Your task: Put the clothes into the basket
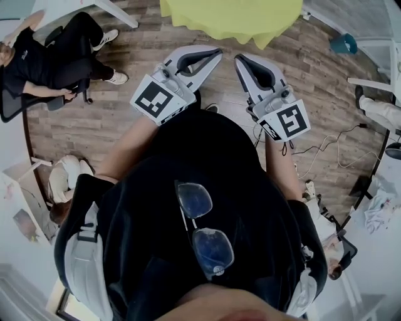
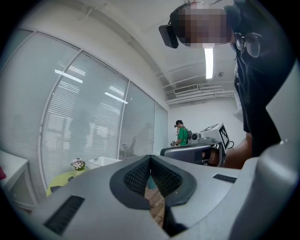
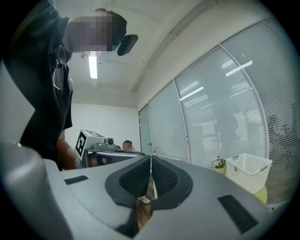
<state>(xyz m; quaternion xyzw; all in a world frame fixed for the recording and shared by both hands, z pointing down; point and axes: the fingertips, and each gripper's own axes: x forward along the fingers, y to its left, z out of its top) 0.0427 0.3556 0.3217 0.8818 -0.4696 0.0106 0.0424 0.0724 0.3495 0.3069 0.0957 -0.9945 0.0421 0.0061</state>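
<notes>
I hold both grippers up in front of my chest, above a wooden floor. My left gripper [image 1: 216, 52] and my right gripper [image 1: 239, 59] point forward at a yellow-green table [image 1: 232, 19]. In the left gripper view the left gripper [image 2: 150, 157] has its pads touching at the tip, shut on nothing. The right gripper [image 3: 150, 156] is likewise shut and empty. A white slatted basket [image 3: 248, 171] stands on the table with a small flower pot [image 3: 217, 162] beside it. The same basket [image 2: 103, 162] shows small in the left gripper view. No clothes are in view.
A person sits on a chair [image 1: 56, 56] at the upper left. Cables [image 1: 326, 150] trail over the floor on the right, near a teal bin [image 1: 344, 44]. Glass walls with blinds [image 3: 220, 108] run behind the table. A person in a green shirt [image 2: 182, 136] stands far off.
</notes>
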